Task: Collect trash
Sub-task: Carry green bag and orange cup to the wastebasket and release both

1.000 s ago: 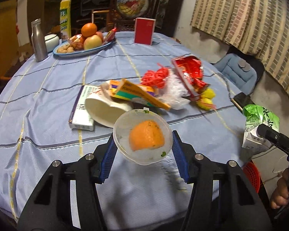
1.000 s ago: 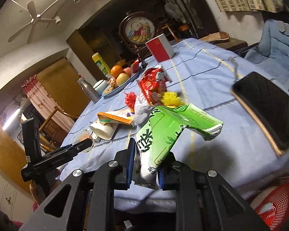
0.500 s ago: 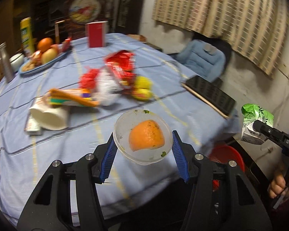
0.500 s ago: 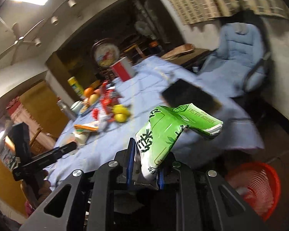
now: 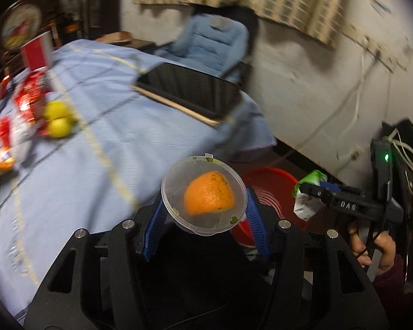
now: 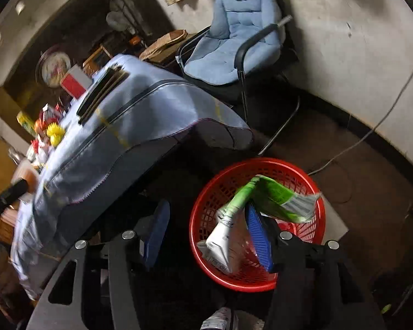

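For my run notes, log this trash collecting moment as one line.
left gripper: shut on clear plastic cup with orange peel | right gripper: opening, green-white carton dropping | target: red mesh basket

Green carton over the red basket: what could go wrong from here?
1. The right gripper is opening, and the carton leans on one finger; it may snag or tip past the basket rim.
2. The orange sits loose in the tilted cup in the left gripper, not yet over the basket, and could roll out.
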The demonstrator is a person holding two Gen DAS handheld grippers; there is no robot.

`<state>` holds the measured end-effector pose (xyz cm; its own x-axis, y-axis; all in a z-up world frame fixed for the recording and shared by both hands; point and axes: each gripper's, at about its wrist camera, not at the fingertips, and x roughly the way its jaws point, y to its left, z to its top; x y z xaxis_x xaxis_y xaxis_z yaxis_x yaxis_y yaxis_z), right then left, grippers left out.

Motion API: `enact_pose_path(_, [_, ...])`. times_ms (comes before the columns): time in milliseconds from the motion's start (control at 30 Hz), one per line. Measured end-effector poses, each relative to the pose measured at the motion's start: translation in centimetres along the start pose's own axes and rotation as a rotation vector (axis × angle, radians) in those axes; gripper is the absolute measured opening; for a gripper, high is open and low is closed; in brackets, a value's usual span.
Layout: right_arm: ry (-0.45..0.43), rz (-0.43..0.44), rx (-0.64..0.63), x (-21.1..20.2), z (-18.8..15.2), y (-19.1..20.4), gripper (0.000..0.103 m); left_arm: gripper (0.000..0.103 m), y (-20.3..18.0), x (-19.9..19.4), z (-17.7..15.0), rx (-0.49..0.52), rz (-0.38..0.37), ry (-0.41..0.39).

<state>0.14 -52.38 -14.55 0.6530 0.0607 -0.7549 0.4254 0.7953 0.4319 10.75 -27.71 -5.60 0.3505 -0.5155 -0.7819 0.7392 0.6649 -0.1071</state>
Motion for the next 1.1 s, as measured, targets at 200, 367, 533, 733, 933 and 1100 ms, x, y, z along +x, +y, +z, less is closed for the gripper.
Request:
enact_pose_path(200, [-0.067,0.000,0.020,-1.8,0.6,-1.8,0.058,0.055,-4.3,3.9,0.8,0.087,-0.066,0.065])
enact_pose_path(367, [-0.085,0.014,0.081,-2.2,0.8,-3.5,0.058,0.055,-7.0,6.3,1.2,0.141,-0.103,0.106])
enact_pose_path(533, [-0.106,0.019,0.107,-2.8,0.9,-4.6,0.059,0.055,-9.6,9.1,1.6,0.186,-0.148,0.161])
enact_pose_path(733, [-0.114,0.011,0.103,-3.1,0.9,-4.8,0.059,0.069,-12.4,11.0,2.3,0.238,-0.169,0.188])
enact_pose_path(933, [-0.130,0.021,0.102,-3.8,0.9,-4.7,0.061,0.088,-11.2,9.2,2.9,0.217,-0.082,0.100])
enact_pose_path(1100, [-0.141,0.021,0.075,-4.2,0.8,-3.7,0.067,0.090,-7.9,7.0,3.2,0.147,-0.007,0.047])
